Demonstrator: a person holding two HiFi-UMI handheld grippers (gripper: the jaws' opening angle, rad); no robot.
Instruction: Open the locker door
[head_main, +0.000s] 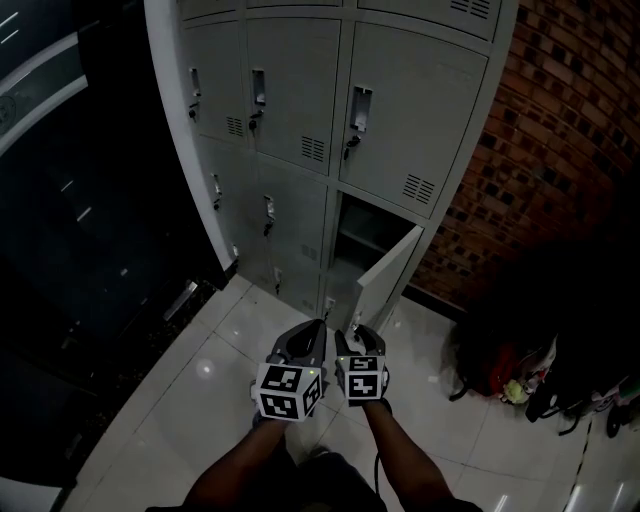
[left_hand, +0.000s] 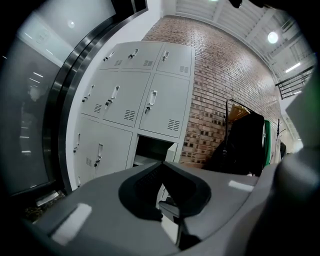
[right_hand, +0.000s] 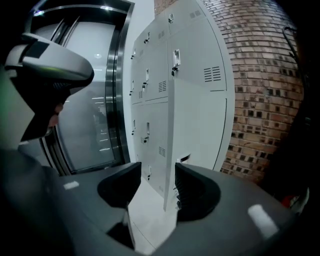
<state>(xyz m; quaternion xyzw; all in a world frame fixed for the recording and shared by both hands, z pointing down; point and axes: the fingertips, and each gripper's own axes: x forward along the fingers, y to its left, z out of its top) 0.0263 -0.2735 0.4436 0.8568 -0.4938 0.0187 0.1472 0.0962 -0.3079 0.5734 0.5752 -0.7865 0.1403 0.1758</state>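
Head view shows the door (head_main: 385, 275) of the bottom right locker already swung well out from its dark compartment (head_main: 365, 225). It is hinged on its right side, and its free edge points out across the floor (head_main: 200, 390) toward the person. The door's long axis is upright, and it stands at a wide angle to the locker front (head_main: 300, 100).

The right gripper (head_main: 358, 338) is the nearer one and sits just short of that free edge. In the right gripper view the edge of the door (right_hand: 200, 130) runs upright straight ahead, in line with the gap of the right gripper (right_hand: 157, 185). The jaws stand moderately apart and neither pad touches the door, so they hold nothing.

The left gripper (head_main: 305, 335) hangs beside it, a little farther from the edge. In the left gripper view its jaws (left_hand: 162, 172) meet at the tips with nothing between them.

Any further swing would likely be a sideways push on that edge.
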